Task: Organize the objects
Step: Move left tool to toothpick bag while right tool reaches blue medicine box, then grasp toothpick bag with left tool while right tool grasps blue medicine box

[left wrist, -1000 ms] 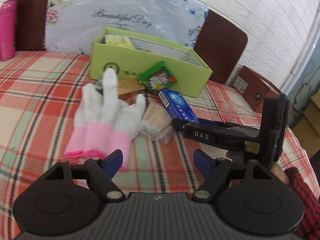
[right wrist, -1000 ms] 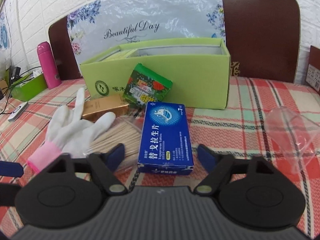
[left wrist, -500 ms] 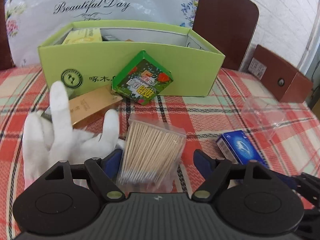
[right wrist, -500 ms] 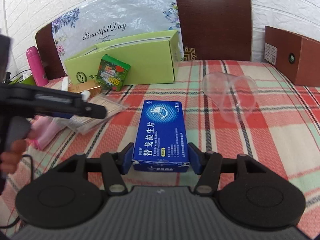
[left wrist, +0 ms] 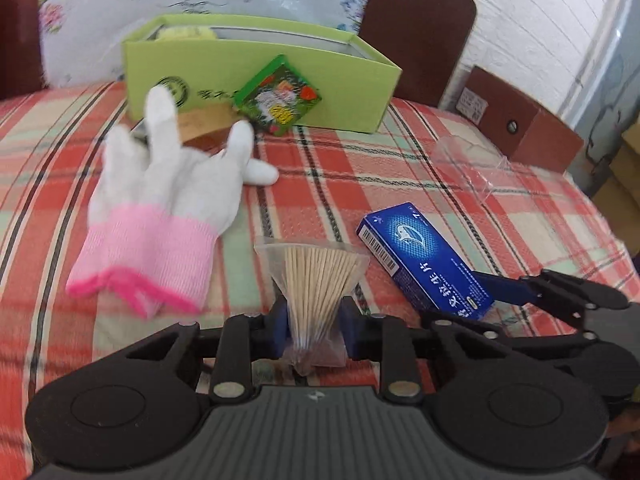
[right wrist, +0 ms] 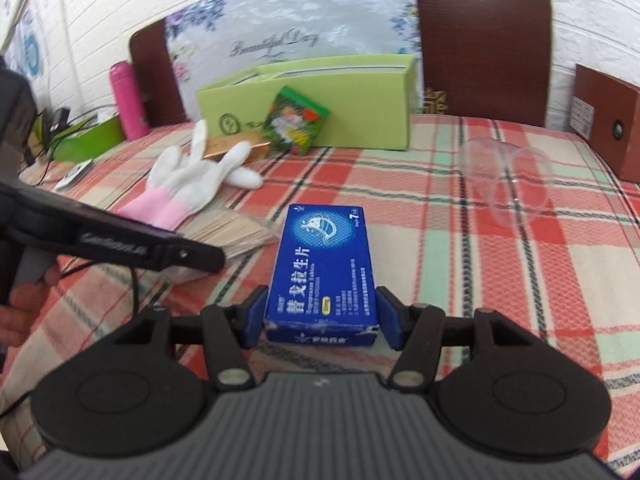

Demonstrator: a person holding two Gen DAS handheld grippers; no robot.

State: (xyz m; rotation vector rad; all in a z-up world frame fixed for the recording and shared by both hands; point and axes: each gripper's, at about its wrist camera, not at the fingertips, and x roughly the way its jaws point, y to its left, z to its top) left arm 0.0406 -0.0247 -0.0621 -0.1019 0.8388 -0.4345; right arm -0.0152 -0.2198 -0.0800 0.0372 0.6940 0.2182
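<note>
On the plaid tablecloth, my left gripper (left wrist: 314, 328) is closing and its pads pinch a clear bag of wooden sticks (left wrist: 320, 276), which fans out ahead of them. A white glove with a pink cuff (left wrist: 168, 208) lies to the left. My right gripper (right wrist: 322, 316) has a blue medicine box (right wrist: 324, 264) between its jaws. The jaws are opening, though both pads still touch the box's sides and the box rests on the cloth. In the left wrist view the same box (left wrist: 424, 256) lies to the right of the bag.
A green open box (left wrist: 352, 92) stands at the back. A small green packet (left wrist: 278, 96) and a gold box (left wrist: 204, 124) lean on it. A clear plastic cup (right wrist: 508, 184) lies to the right, a brown box (right wrist: 604, 120) behind it, a pink bottle (right wrist: 126, 100) far left.
My left gripper reached the bag of sticks and shut on it. My right gripper closed on the blue box and brought it rightward, away from the green box.
</note>
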